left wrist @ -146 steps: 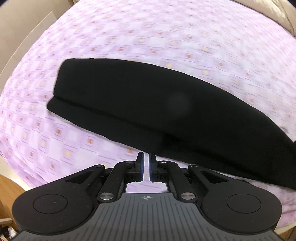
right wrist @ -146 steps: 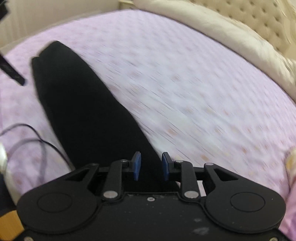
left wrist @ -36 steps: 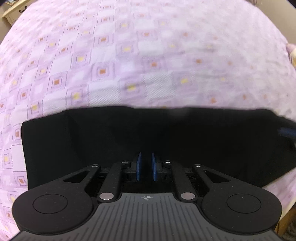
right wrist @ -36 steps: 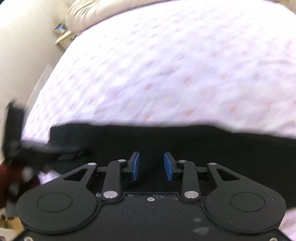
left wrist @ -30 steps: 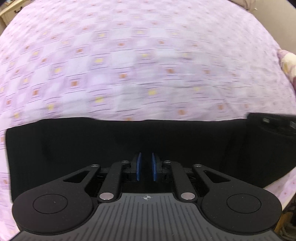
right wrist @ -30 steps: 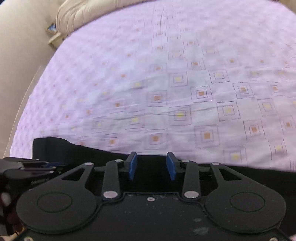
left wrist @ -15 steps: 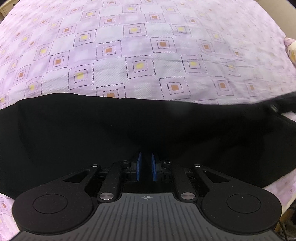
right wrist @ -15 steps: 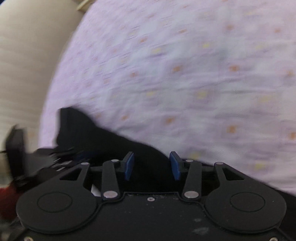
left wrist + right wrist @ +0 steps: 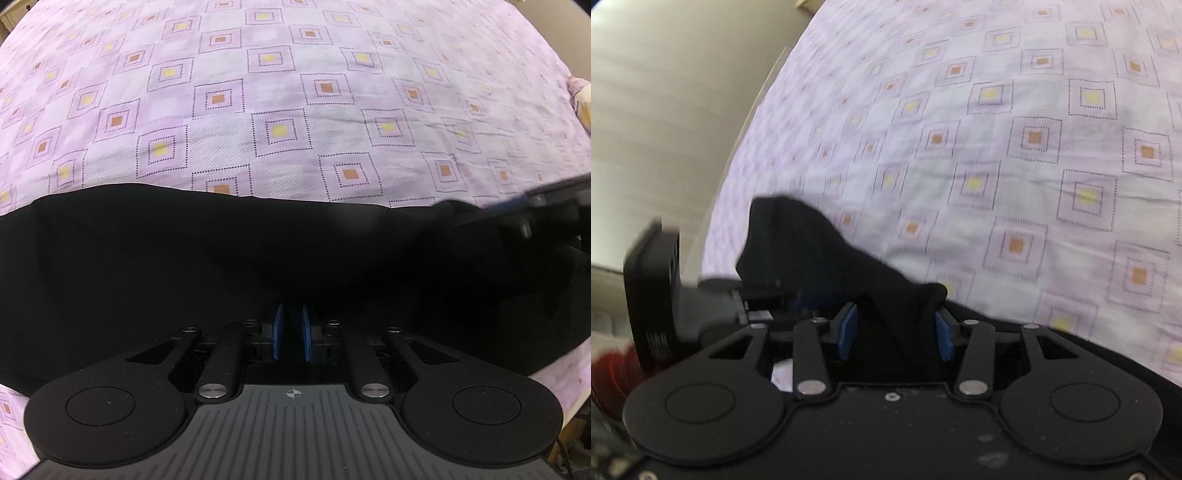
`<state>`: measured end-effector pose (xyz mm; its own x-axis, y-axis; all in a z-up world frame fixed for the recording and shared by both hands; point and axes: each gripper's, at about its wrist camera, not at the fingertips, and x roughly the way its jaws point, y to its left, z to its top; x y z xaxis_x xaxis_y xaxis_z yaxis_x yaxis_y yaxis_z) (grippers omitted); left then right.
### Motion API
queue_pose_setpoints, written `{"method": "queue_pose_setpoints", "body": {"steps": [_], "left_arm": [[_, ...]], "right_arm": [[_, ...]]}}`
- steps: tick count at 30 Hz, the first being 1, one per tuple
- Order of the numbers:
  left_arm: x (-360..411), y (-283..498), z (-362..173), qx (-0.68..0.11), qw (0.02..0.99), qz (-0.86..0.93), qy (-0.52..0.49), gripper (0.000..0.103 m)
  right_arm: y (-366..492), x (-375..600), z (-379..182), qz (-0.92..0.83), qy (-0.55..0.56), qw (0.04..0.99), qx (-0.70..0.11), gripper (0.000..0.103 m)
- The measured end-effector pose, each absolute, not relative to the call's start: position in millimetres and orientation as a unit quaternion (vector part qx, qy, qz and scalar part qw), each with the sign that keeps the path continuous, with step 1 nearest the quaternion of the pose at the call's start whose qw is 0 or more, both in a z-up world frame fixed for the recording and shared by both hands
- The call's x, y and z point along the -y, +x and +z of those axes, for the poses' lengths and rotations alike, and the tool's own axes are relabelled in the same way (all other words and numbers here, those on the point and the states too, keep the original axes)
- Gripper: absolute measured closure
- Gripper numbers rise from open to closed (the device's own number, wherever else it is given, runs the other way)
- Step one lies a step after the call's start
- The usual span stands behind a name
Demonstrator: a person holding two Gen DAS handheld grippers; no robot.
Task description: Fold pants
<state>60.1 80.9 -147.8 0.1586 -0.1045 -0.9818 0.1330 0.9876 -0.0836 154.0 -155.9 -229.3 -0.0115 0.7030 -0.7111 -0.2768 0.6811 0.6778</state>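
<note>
Black pants (image 9: pixel 155 266) lay in a long band across the purple patterned bed (image 9: pixel 280 92), one end humped up off the sheet. Left hand-held gripper (image 9: pixel 290 332) was clenched to a thin slit with dark cloth between its pads — likely pinching the near edge. Right hand-held gripper (image 9: pixel 894 334) sat spread wide, a raised fold between its pads, not clamped. Fabric looked soft, limp and light — best pinched at the edge or hem.

pants (image 9: pixel 147 266) — cut off left | left tongs (image 9: pixel 798 295) — blurred
</note>
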Motion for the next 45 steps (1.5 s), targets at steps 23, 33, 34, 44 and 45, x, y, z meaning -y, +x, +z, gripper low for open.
{"method": "queue_pose_setpoints", "body": {"steps": [23, 33, 34, 44, 45], "left_arm": [[-93.2, 85.9, -85.2, -0.554, 0.831, -0.048, -0.026, 0.091], [-83.8, 103.2, -124.0, -0.624, 0.781, -0.036, -0.001, 0.091], [-86.3, 97.2, -124.8, -0.620, 0.783, -0.036, -0.008, 0.091], [-98.3, 70.8, -113.7, -0.592, 0.804, -0.029, -0.042, 0.091], [-97.7, 70.5, -113.4, -0.591, 0.805, -0.028, -0.041, 0.091]], "right_arm": [[38.1, 202.0, -149.5, 0.392, 0.049, 0.752, -0.528, 0.100], [-16.1, 177.4, -138.9, 0.387, 0.004, 0.761, -0.520, 0.099], [-19.2, 174.9, -137.4, 0.385, 0.002, 0.762, -0.521, 0.098], [7.9, 195.9, -109.7, 0.347, 0.074, 0.762, -0.542, 0.064], [10.6, 193.7, -113.0, 0.350, 0.082, 0.751, -0.554, 0.064]]}}
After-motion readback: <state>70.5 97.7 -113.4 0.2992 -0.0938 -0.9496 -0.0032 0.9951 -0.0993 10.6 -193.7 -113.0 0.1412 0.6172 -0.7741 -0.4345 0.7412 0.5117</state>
